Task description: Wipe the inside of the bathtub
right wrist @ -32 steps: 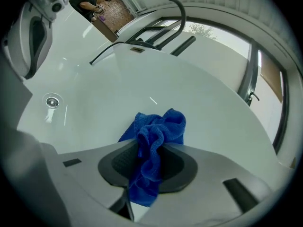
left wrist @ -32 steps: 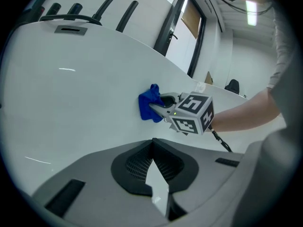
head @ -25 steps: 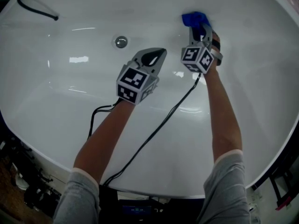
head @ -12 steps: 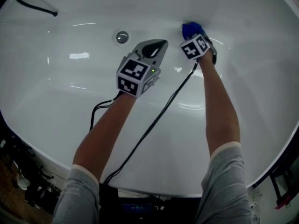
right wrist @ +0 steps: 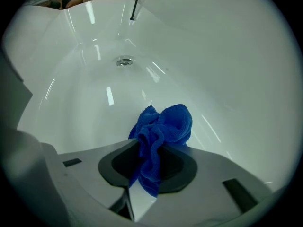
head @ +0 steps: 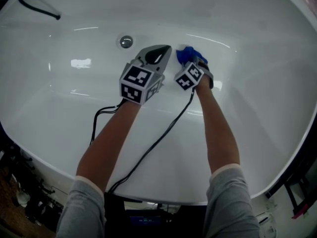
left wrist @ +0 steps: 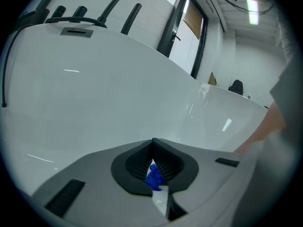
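Observation:
The white bathtub (head: 257, 83) fills the head view. My right gripper (head: 195, 61) is shut on a bunched blue cloth (head: 185, 54), which presses against the tub's bottom right of the drain (head: 126, 41). In the right gripper view the cloth (right wrist: 165, 124) bulges out past the right gripper (right wrist: 146, 145). My left gripper (head: 159, 51) hovers just left of the cloth with its jaws shut and nothing in them. In the left gripper view, the left gripper (left wrist: 152, 143) faces the tub's far wall, and a bit of blue shows through the gap behind its tips.
A black hose (head: 37, 9) hangs over the tub's far left rim. Black cables (head: 163, 133) trail from both grippers back over the near rim. The drain (right wrist: 124, 61) lies ahead of the right gripper. Dark frames and clutter stand outside the tub at lower left and right.
My right gripper has dragged the blue cloth left and toward me across the tub, ending beside the left gripper. The left gripper has barely moved.

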Available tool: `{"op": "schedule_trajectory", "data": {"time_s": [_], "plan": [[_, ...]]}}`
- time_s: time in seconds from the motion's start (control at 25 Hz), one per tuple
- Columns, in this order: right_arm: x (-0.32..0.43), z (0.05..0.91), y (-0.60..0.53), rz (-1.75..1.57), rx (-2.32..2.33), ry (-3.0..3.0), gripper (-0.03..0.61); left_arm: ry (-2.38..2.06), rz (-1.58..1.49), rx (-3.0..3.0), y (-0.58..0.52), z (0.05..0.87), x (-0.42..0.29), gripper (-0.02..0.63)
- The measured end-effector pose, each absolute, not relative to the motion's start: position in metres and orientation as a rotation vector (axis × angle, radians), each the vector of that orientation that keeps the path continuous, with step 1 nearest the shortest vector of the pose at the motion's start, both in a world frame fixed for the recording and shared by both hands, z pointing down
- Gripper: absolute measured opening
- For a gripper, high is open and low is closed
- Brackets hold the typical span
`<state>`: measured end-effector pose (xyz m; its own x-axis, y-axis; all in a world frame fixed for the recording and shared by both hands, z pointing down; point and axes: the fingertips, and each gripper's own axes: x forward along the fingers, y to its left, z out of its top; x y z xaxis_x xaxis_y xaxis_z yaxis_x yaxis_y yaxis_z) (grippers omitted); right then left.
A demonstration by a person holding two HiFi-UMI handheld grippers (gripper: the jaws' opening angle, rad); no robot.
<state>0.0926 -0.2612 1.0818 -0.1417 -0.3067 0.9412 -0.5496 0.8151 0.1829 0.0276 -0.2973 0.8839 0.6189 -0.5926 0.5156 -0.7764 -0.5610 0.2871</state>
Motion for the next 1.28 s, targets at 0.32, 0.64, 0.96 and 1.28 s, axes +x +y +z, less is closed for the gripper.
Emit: {"op": "schedule_trajectory", "data": {"time_s": [0.32,0.64,0.96,1.28], "plan": [[0.08,1.073,-0.236,0.216,0.615,-1.829,0.104,-1.086,0.51,2.354,-0.296,0.88,0.027,-0.008],[0.133,1.064,-0.352,0.14,0.794,-1.668,0.109,-1.089,0.517,2.342,-0.292,0.89,0.023,-0.008],[0.089,1.08,-0.267,0.188,0.742,-1.753,0.103,-1.106,0.497,2.32,-0.289,0.889,0.014,-0.008],[0.084,1.047,-0.217,0.449,0.752,-1.77,0.104,-1.136,0.477,2.344,-0.272,0.83,0.004,-0.008]]}}
